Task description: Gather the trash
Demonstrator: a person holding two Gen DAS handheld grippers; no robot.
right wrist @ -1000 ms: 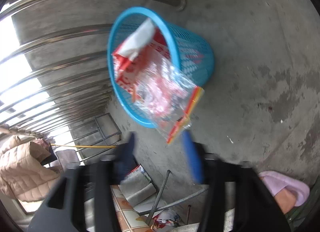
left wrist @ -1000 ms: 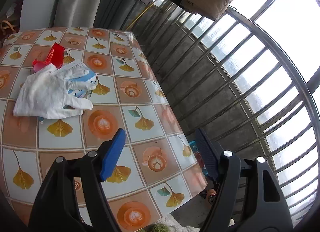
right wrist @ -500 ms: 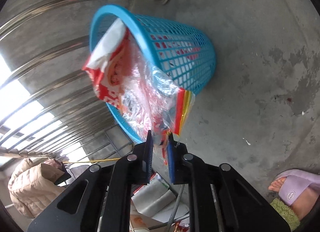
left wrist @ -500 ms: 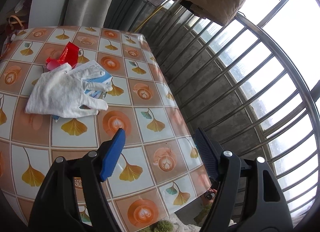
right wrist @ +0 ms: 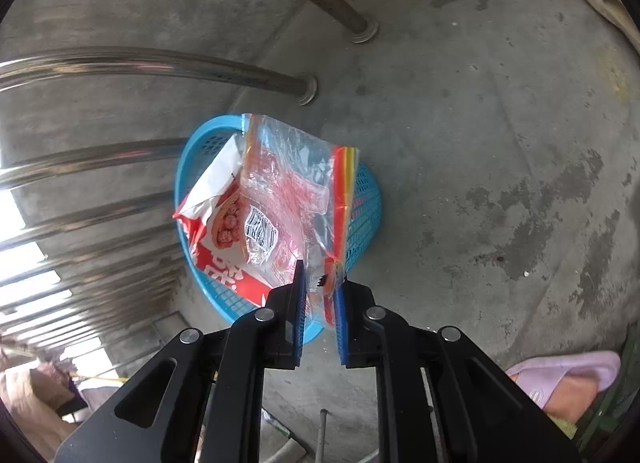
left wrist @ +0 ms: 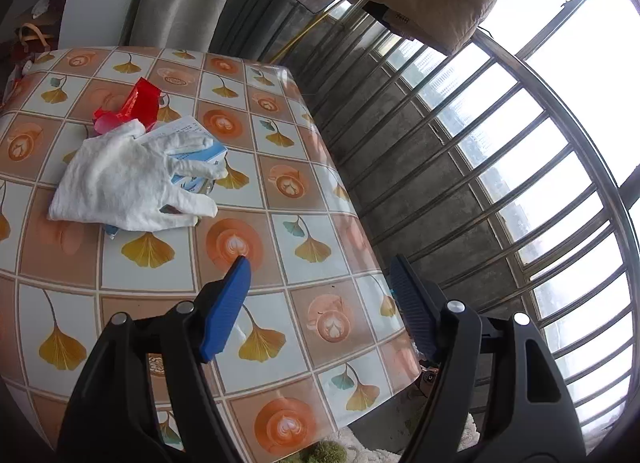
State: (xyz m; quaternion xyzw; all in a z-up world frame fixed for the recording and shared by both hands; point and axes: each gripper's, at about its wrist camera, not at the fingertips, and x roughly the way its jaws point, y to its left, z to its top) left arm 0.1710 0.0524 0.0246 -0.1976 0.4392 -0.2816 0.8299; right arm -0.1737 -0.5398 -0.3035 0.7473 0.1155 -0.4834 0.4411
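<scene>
R gripper was clamped on the clear plastic bag, which hung ahead of it over the blue basket on the floor. L gripper stood apart, empty; white glove & red wrapper lay ahead-left on the table.

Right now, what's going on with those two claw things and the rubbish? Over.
Right gripper shut on crinkled clear-and-red plastic bag, above blue mesh basket. Left gripper open, empty, over tiled table. White glove waits. Nothing blocking.
</scene>
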